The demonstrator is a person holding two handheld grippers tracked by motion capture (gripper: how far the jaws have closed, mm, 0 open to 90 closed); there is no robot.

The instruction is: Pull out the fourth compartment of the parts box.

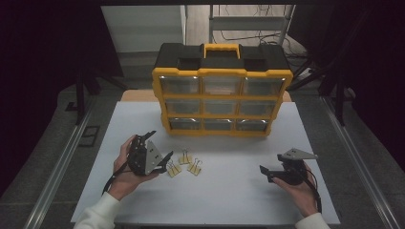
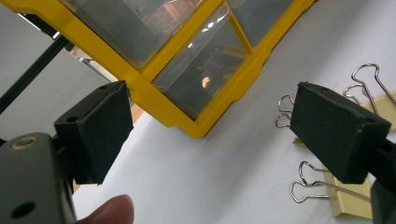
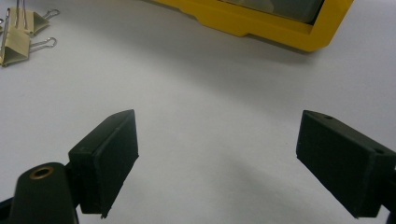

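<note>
White table (image 1: pixel 239 191) carries a yellow drawer cabinet (image 1: pixel 222 95) and three binder clips (image 1: pixel 184 164) in front of it. Left gripper (image 1: pixel 160 148), jaws spread, hangs beside the clips; right gripper (image 1: pixel 265 172) rests spread, well apart. Likely next: close on one clip.

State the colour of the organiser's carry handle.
Yellow: the carry handle on the organiser, clearest in the high view.

White table (image 1: pixel 229 191) with yellow-and-black drawer organizer (image 1: pixel 222 90) and three binder clips (image 1: pixel 184 164) just before it.
</note>
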